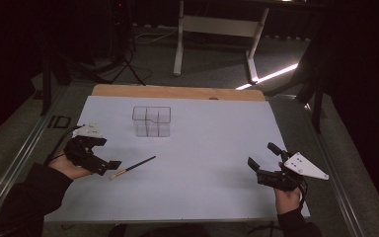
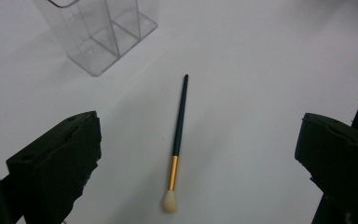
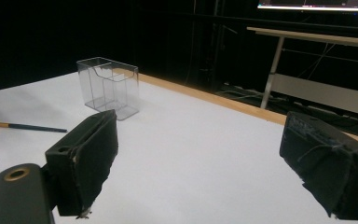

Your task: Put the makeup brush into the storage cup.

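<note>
A thin brush with a dark handle, gold ferrule and pale tip lies flat on the white sheet. My left gripper is open just left of its tip end, holding nothing. In the left gripper view the brush lies between and ahead of the wide-apart jaws of the gripper. A clear plastic organizer with several compartments stands upright and empty behind the brush. My right gripper is open at the sheet's right side, far from both. Its view shows the organizer and the brush at left.
The sheet covers a wooden table whose back edge shows bare. A white desk frame stands on the floor beyond. Dark surroundings flank both sides.
</note>
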`<state>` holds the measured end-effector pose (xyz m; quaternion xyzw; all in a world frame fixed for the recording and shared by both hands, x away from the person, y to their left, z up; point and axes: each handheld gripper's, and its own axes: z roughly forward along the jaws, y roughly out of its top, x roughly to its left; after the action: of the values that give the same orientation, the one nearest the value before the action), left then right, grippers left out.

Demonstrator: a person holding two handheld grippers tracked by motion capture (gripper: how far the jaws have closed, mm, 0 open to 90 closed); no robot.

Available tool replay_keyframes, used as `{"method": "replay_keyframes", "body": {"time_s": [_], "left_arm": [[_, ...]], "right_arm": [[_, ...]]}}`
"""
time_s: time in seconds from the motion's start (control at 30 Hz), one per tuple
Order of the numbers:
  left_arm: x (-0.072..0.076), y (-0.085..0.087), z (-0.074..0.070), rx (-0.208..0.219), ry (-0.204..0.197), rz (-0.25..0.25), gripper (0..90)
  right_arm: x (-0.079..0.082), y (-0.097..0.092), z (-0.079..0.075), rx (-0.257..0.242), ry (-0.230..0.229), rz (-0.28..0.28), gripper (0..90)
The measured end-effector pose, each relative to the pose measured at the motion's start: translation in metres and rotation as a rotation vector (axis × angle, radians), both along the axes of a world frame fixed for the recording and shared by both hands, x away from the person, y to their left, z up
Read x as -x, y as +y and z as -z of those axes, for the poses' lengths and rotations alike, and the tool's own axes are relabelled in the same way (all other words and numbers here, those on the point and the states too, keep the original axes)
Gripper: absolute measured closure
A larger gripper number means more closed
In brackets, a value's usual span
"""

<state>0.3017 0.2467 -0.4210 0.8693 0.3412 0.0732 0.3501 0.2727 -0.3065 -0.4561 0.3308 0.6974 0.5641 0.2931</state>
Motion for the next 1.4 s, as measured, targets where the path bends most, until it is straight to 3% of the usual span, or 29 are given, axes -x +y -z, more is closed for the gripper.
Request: {"method": "replay_keyframes", "body": {"time_s": [0.13,0.23,0.43,0.7,1.2,1.4], "left_arm": [[-0.005,-0.008,0.003,-0.057,0.058,0.032,0.9],[-0.007,-0.015,0.006,-0.071,0.091,0.051,0.9],[-0.012,-0.023,0.011,-0.101,0.078,0.056,2.1],[-0.017,-0.031,0.022,-0.161,0.114,0.08,6.1],[-0.025,-0.04,0.041,-0.255,0.178,0.093,27.9],[-0.026,-0.043,0.048,-0.295,0.179,0.095,40.9]], "right_arm": [[0.0,0.001,0.0,-0.001,0.002,-0.003,11.1],[-0.001,0.001,0.0,0.0,0.001,-0.004,11.1],[-0.001,0.001,0.0,-0.001,0.001,-0.005,11.1],[-0.001,0.001,0.0,0.003,0.001,-0.007,11.1],[-0.002,0.003,0.001,0.008,0.005,-0.011,11.1],[-0.003,0.003,0.001,0.009,0.005,-0.013,11.1]]}}
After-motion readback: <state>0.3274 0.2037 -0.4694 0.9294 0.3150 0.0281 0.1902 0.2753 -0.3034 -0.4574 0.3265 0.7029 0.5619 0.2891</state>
